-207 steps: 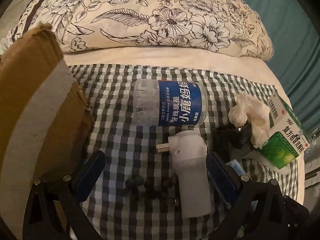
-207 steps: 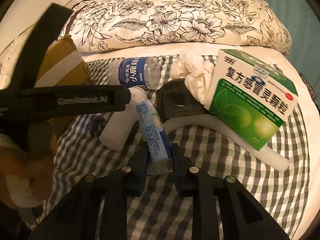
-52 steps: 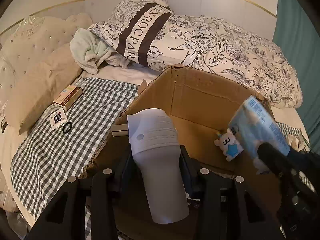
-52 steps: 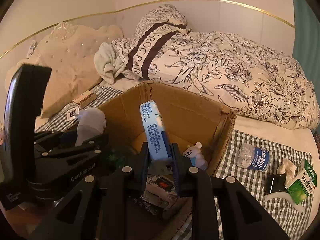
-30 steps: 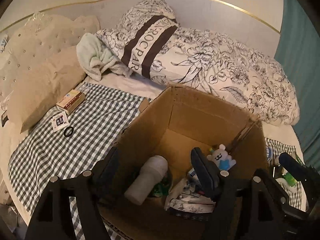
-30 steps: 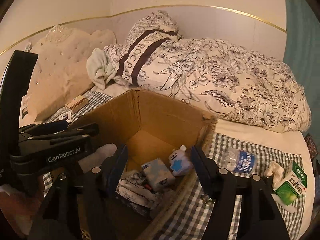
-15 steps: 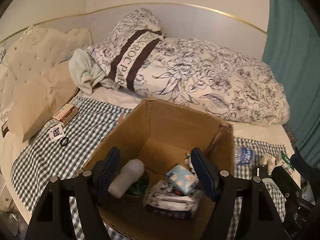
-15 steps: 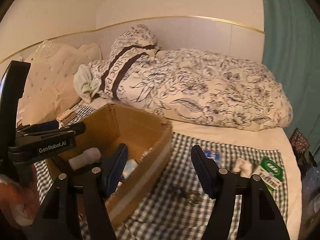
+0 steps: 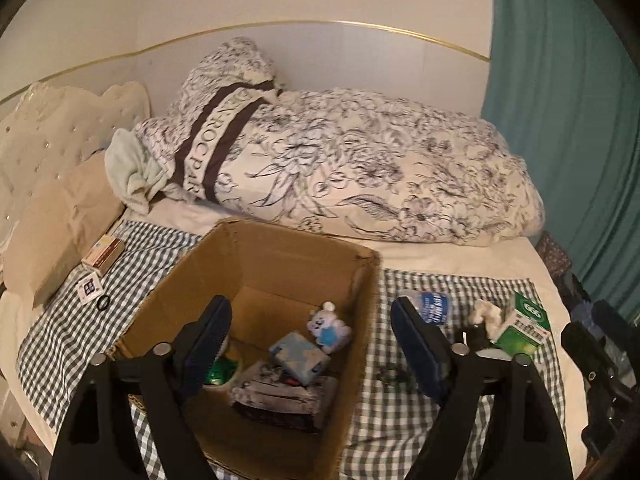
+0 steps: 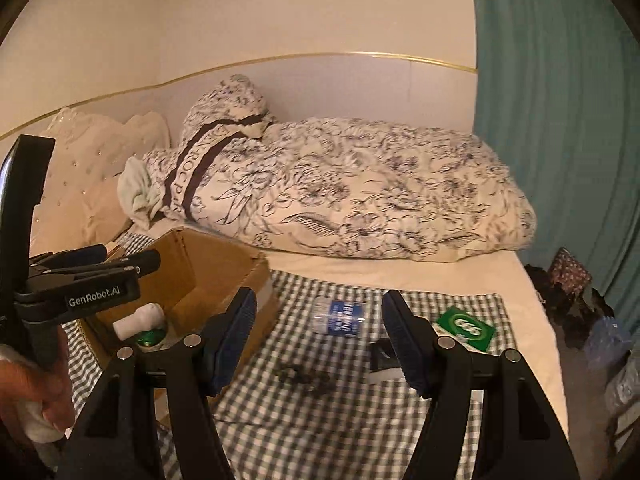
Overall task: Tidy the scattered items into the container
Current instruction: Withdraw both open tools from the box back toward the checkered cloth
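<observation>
Both empty, the left claw, its jaws just widening, and spread right claw face a water bottle that could roll away if nudged off-centre

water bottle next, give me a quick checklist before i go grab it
1. right gripper empty and open: ok, nothing between its pads.
2. left gripper empty: ok; its jaws have just been opening, nothing between them.
3. water bottle in plain sight: ok, it lies on its side on the checked cloth, apart from the box.
4. Way to the bottle free: ok, only small dark bits lie on the cloth nearer the camera.
5. Room left in the cardboard box: ok, bare floor shows behind the plush toy and the blue packet.
6. Bottle cap on: cannot tell, too blurred.
</observation>
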Tool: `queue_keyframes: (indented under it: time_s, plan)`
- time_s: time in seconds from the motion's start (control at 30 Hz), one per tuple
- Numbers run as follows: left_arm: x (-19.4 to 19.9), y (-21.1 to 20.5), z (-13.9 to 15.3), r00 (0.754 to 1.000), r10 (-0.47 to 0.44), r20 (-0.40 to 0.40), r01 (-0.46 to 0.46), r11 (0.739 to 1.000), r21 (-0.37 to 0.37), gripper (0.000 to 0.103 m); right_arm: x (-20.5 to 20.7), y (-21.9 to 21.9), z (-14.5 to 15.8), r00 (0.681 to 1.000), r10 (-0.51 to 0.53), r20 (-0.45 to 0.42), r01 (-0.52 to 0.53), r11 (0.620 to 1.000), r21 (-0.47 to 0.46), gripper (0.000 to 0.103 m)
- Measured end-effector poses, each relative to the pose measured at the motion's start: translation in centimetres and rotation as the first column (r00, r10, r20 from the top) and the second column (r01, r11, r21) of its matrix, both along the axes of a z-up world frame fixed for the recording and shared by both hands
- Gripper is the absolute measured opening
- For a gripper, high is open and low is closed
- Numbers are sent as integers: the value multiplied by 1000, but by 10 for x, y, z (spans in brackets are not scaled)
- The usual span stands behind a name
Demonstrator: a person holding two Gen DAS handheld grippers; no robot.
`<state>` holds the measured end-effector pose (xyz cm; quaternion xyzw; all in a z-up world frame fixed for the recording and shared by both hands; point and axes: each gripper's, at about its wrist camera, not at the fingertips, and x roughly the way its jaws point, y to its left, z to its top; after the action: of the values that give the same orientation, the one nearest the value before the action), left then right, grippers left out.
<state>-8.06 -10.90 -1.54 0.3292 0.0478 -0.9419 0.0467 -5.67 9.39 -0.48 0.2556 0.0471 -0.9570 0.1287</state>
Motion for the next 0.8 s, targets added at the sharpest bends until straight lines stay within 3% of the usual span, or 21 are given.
queue_keyframes:
  time_s: [0.13,0.3,0.43,0.53,0.8]
  plan:
    - [4,20,8,999,-34,-10,33,999,-25,85,6,18,6,1000,-14,-13,14,1000,-2,65]
    - [6,39,15,998,-50,-26,48,998,-47,94,14,45,11,999,-39,-19,38,999,-29,65]
    - [5,50,15,998,-60,-18,60,997,-38,94,20,63,13,998,-56,-22,56,998,-38,66]
    - [5,57,14,997,-74,-19,73,997,-27,100,22,78,12,997,-76,-20,75,996,-38,71]
    - [3,83,4,994,-113,1,113,992,-53,103,22,117,4,990,-142,-6,142,989,-30,75]
